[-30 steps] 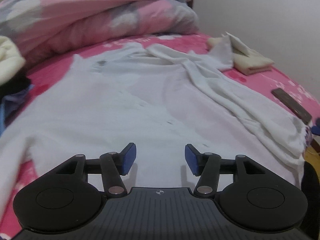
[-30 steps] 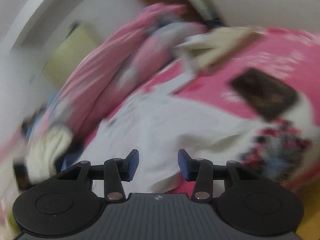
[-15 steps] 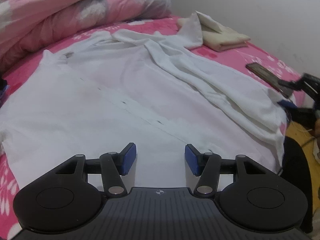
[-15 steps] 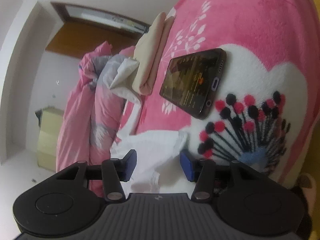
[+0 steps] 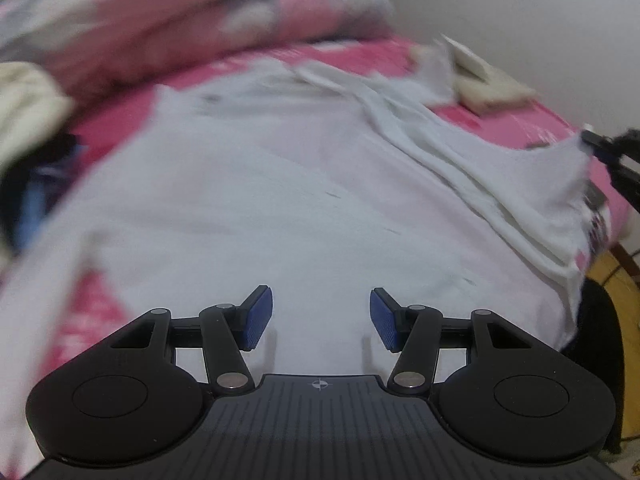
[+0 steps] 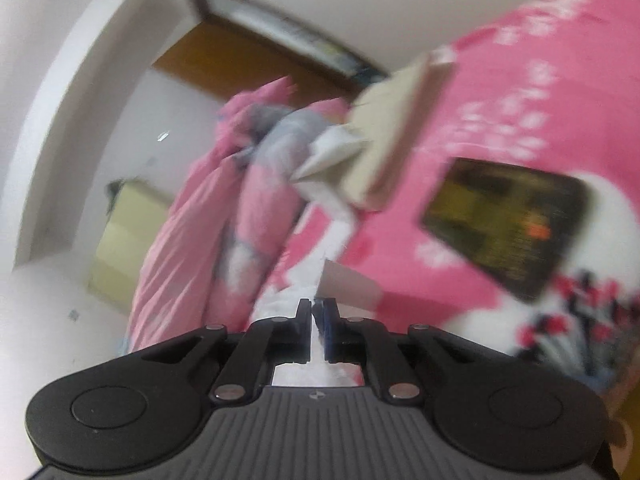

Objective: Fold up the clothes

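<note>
A white shirt (image 5: 280, 184) lies spread over the pink bed, its right sleeve bunched in folds along the right side. My left gripper (image 5: 321, 314) hovers open above the shirt's near part with nothing between its blue pads. My right gripper (image 6: 318, 312) is shut on a corner of the white shirt (image 6: 344, 284), and the cloth sticks up from between the pads. In the left wrist view that same gripper (image 5: 596, 146) holds the sleeve end lifted at the right edge of the bed.
A folded cream garment (image 5: 488, 88) lies at the far right by the wall. A dark phone (image 6: 508, 224) rests on the pink blanket (image 6: 540, 92). A pink and grey duvet (image 5: 180, 28) is heaped at the back. Cream and dark clothes (image 5: 24, 108) sit at the left.
My right gripper has shut on the shirt's sleeve end, which now stands lifted off the bed. The left gripper has drawn back a little, still open.
</note>
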`<action>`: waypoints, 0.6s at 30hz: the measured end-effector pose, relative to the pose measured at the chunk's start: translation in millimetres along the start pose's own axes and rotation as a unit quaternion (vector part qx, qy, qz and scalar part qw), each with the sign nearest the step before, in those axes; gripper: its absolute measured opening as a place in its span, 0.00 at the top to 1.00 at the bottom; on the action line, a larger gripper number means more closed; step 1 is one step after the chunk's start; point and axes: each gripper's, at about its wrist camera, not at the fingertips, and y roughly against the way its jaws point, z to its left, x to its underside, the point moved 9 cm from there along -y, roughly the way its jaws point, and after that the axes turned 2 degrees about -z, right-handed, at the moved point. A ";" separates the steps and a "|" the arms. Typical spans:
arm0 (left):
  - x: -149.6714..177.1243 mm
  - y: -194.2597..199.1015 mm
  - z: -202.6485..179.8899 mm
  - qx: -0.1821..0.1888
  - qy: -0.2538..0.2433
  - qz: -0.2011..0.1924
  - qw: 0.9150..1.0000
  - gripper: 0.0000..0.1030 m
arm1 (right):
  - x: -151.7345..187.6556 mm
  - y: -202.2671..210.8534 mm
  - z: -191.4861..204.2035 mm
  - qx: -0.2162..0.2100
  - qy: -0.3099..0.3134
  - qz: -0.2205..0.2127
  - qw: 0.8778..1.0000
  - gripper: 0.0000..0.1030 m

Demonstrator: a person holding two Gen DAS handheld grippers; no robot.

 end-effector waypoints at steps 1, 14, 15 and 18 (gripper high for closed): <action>-3.9 13.2 16.0 -0.014 0.015 -0.008 1.000 0.47 | 0.8 -4.8 13.0 -0.015 0.015 0.010 1.000 0.95; 45.1 31.7 45.9 0.148 0.291 -0.007 0.945 0.47 | 200.3 5.4 144.0 -0.183 0.387 0.342 0.837 0.95; 47.1 25.6 37.4 0.163 0.291 0.000 0.943 0.47 | 213.1 11.9 139.7 -0.181 0.399 0.360 0.824 0.95; 51.4 11.0 11.6 0.204 0.278 0.018 0.938 0.47 | 237.2 31.0 133.5 -0.178 0.432 0.387 0.795 0.95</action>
